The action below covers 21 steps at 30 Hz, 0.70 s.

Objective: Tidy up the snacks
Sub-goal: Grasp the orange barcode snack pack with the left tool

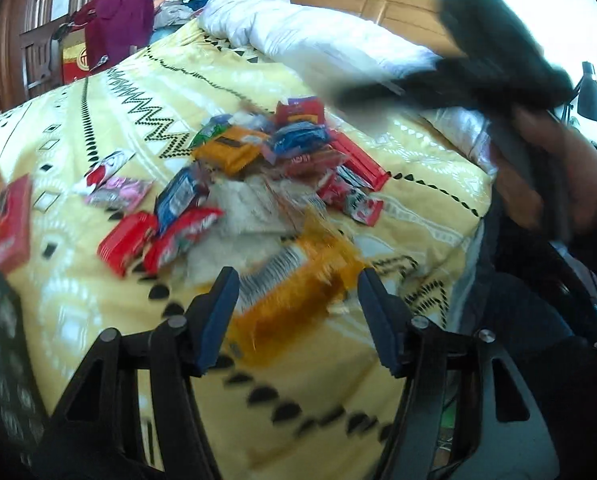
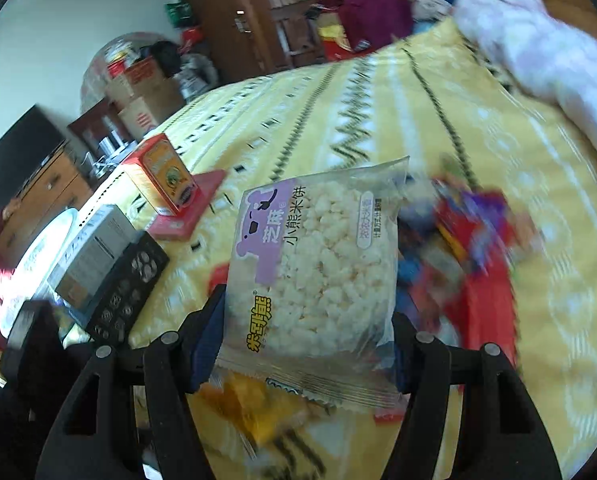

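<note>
A home bedroom: bed, rumpled duvet, wooden wardrobe.

Two grippers, the left gripper and the right gripper, are showing. One rice cracker bag, one upright orange box and one heap of snack packets, too blurred to count, are lying on one yellow bedspread.
</note>
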Tool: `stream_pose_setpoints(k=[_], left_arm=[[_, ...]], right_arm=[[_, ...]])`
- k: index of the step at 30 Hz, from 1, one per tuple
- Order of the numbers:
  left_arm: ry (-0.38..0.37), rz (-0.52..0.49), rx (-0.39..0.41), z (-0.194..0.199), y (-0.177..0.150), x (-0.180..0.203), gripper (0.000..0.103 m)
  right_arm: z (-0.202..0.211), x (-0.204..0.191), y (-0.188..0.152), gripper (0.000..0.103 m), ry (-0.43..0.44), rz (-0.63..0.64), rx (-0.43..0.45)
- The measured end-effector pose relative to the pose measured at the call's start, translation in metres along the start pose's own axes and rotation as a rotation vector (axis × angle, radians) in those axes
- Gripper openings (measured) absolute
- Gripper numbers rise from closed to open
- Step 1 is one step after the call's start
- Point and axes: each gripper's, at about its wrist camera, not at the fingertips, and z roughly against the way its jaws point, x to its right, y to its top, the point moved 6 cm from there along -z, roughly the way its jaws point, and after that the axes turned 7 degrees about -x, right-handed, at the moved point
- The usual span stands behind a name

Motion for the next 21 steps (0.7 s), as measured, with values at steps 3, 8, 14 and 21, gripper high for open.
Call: stream_pose_setpoints(k=[3,8,14,21], left_arm=[[0.019,-0.001,0.012,-0.013,0.008,-0.010,0.072],[0.013,0.101,-0.202,-0.039,-0.009,-0.008,0.073],[-0.029,0.184,-0.240,-0.020,-0.024,0.008,0.075],[0.026,0.304,-0.149,-0.012,-0.011,-0.012,0.079]], right_arm=[[0.012,0.026,-0.038,0.070,-0.001,-0.082,-0.027],[0.015,0.053,-0.067,0.070,0.017,-0.165,-0.038],[0.007,0.051,-0.067,0.070,0.058,-0.160,-0.018],[0.012,0.046,-0.067,0.070,0.098,-0.168,0.013]])
